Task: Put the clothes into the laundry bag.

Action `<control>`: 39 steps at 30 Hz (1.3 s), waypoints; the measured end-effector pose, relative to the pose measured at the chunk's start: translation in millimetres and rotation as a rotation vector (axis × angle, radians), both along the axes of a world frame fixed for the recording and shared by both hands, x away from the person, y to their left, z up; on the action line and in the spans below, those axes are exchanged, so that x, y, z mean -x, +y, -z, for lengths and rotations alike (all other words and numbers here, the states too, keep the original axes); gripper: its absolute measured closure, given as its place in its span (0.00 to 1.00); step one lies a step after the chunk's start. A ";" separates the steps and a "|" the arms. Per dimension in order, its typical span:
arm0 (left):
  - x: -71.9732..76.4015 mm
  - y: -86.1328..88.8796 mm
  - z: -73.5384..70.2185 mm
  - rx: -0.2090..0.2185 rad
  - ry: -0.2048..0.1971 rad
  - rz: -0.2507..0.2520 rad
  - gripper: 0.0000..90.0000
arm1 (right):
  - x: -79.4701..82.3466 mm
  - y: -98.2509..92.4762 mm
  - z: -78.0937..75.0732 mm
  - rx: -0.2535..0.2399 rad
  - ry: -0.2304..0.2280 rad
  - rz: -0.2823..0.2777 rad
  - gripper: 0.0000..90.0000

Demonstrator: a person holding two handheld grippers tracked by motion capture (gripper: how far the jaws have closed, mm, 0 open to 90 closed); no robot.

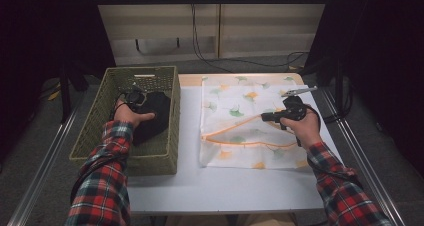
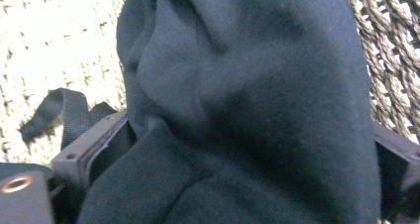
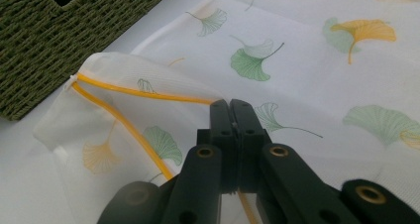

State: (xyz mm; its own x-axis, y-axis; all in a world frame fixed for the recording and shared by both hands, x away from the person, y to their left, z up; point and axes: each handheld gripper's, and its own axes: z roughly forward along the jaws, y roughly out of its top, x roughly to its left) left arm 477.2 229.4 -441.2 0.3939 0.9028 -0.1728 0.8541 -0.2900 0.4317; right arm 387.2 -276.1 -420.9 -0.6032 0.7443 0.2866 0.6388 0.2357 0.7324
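- Black jaws of the left gripper (image 1: 136, 99) stand wide apart inside the basket, one on each side of a dark navy, soft fleece garment (image 2: 247, 105); the left gripper view shows the cloth bulging between them and lying against both jaws, but whether the pads actually press on it cannot be told.
- That garment (image 1: 152, 117) lies bunched in the middle of the olive-green woven wicker basket (image 1: 169, 136), which sits on the left part of the table; a black webbing strap (image 2: 62, 112) lies on the basket floor just beside the cloth.
- Black jaws of the right gripper (image 3: 232, 135) are clenched together on the top layer of a white mesh laundry bag printed with green and yellow ginkgo leaves (image 3: 297, 50), close to its orange zipper edge (image 3: 119, 120), which gapes open toward the basket.
- In the high view the right gripper (image 1: 267, 117) rests over the middle of the bag (image 1: 225, 96), pointing left, and the bag lies flat on the right part of the white table (image 1: 220, 186), just beside the basket.
- Both forearms wear a red, white and dark plaid flannel sleeve (image 1: 102, 186), coming in from the near edge.
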 end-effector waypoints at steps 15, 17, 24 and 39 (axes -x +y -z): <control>5.6 -6.2 -1.1 0.050 0.098 0.036 0.74 | -0.3 -0.3 1.2 0.001 0.001 0.001 1.00; 5.8 -6.4 -1.5 0.049 0.098 0.035 0.76 | -0.4 -0.6 1.6 0.000 0.002 0.000 1.00; 7.4 -8.5 -5.1 0.032 0.021 0.039 0.49 | -0.5 -1.3 1.1 -0.003 0.002 0.000 1.00; -1.6 -8.2 10.3 -0.079 -0.003 0.012 0.05 | -0.2 -2.0 1.3 -0.007 0.001 -0.003 1.00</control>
State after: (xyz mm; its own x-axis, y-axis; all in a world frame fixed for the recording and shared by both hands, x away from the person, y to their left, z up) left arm 478.8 221.2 -451.5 0.4048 0.9089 -0.0998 0.8494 -0.3334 0.4092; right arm 387.4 -278.1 -422.2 -0.6050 0.7406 0.2925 0.6391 0.2326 0.7331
